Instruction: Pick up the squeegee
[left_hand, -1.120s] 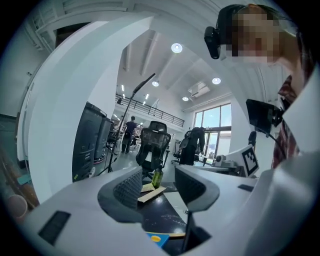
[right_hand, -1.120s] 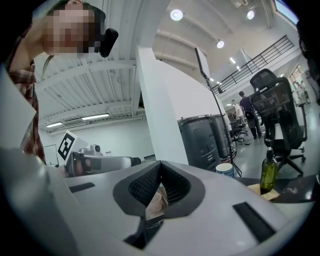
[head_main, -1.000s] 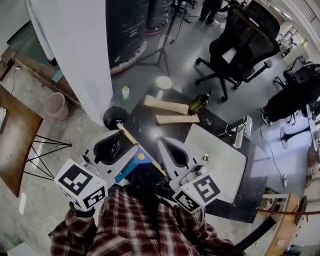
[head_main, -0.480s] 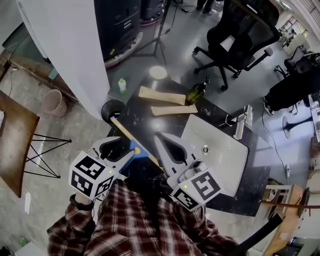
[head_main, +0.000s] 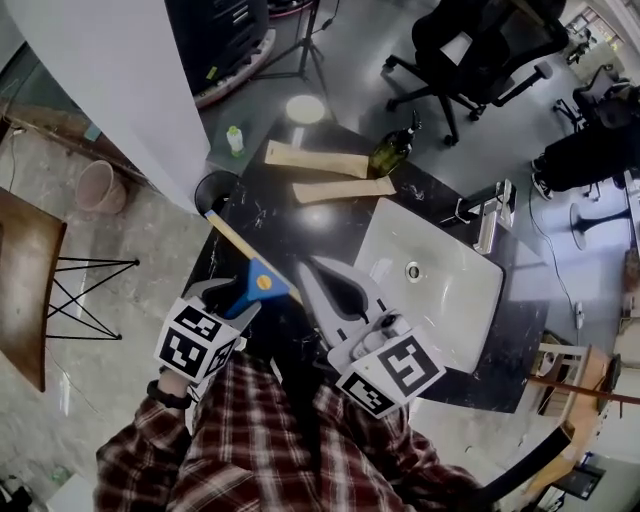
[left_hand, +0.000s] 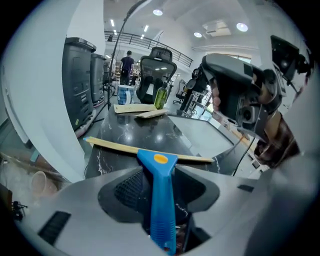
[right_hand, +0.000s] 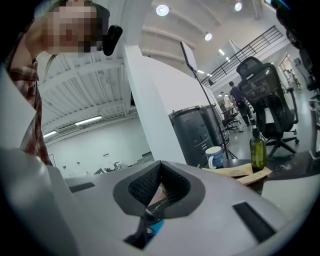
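The squeegee has a blue handle and a long pale yellow blade. My left gripper is shut on the handle and holds it above the near left part of the black counter. In the left gripper view the blue handle runs up between the jaws of the left gripper, and the blade lies crosswise beyond them. My right gripper hovers just to the right of it, shut, with nothing between its jaws. In its own view the right gripper shows its tips pressed together.
A white sink basin with a faucet fills the counter's right half. At the far end lie two tan flat packs, a green bottle and a white cup. A black bin, a pink bucket and an office chair stand on the floor.
The left gripper, still shut on the squeegee, has moved right, closer to the right gripper. The blade now reaches out over the counter's left edge.
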